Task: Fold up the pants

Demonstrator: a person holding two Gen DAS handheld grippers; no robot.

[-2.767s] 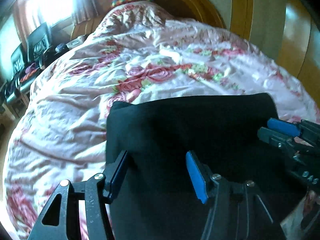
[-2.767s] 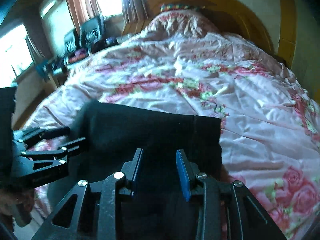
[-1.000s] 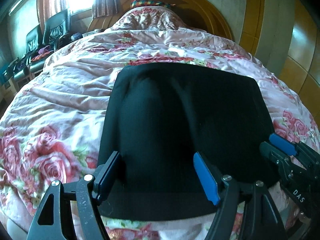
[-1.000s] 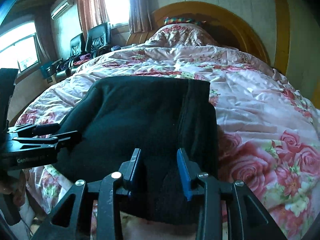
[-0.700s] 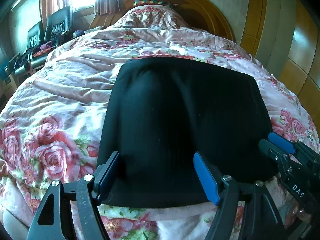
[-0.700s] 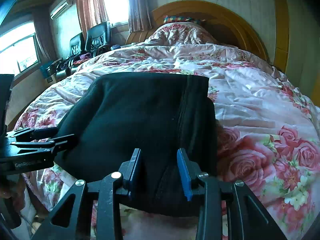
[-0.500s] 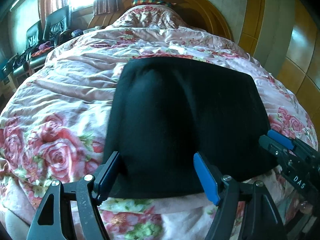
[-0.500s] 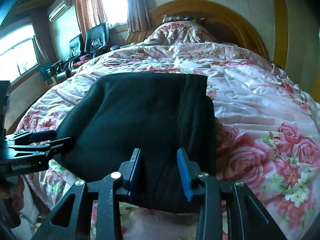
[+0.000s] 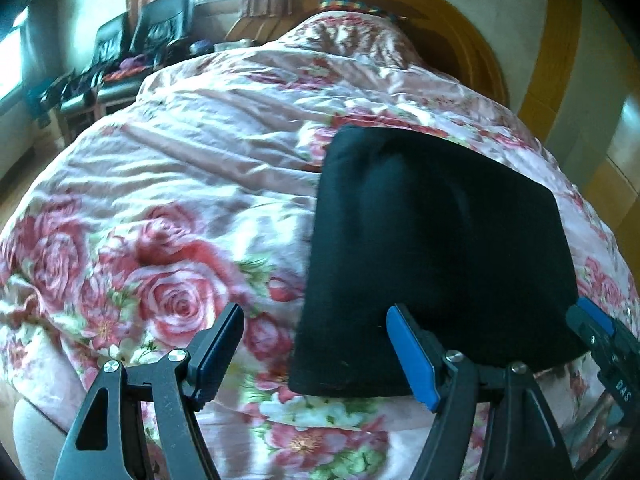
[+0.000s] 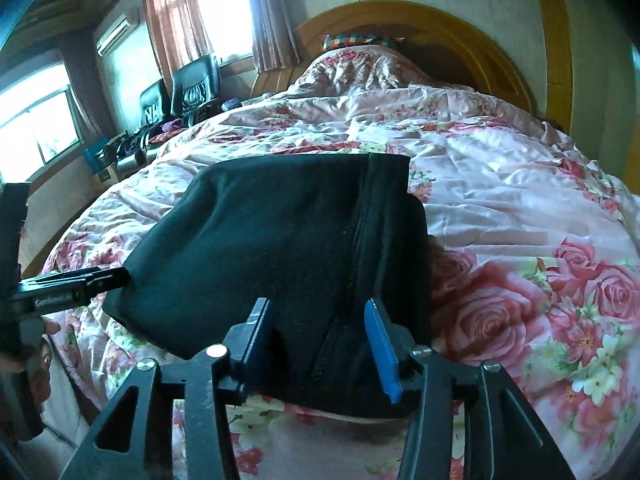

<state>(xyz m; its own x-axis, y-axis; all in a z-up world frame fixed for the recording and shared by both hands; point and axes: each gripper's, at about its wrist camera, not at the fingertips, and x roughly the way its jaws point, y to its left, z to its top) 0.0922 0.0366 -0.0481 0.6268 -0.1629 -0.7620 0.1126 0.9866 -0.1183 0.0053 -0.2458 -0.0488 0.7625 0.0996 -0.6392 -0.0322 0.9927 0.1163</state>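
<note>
Sitting spread wide at the pants' near left corner: the left gripper [image 9: 312,354], nothing pinched, its left finger [image 9: 218,346] over bare bedspread, its right finger [image 9: 412,360] overlapping the near hem of the pants [image 9: 432,248]. Opening at the pants' near right corner: the right gripper [image 10: 320,346], dark cloth and a zipper [image 10: 340,300] lying between the pads [image 10: 382,354], the cloth possibly brushing the left one, hard to tell in the dim light. Showing again in the other camera's view: the right gripper's blue tips [image 9: 592,324] at the pants' right edge, and the left gripper as a black bar [image 10: 72,286] reaching toward the pants' left edge, a hand [image 10: 38,354] gripping its handle below.

Lying folded into a flat black rectangle on the flowered bedspread [image 10: 520,208], near the foot end: the pants, zipper running along the right side away from the camera, right edge looking thick and layered. Stretching beyond the pants: rumpled pink cloth printed with roses. Rising past the pants at the far end: a covered pillow mound [image 10: 360,68] with a checkered pillow [image 10: 356,40] behind it, then a curved wooden headboard [image 10: 460,28]. Standing far left of the pants: black chairs [image 10: 188,84] under curtained windows [image 10: 224,4].
</note>
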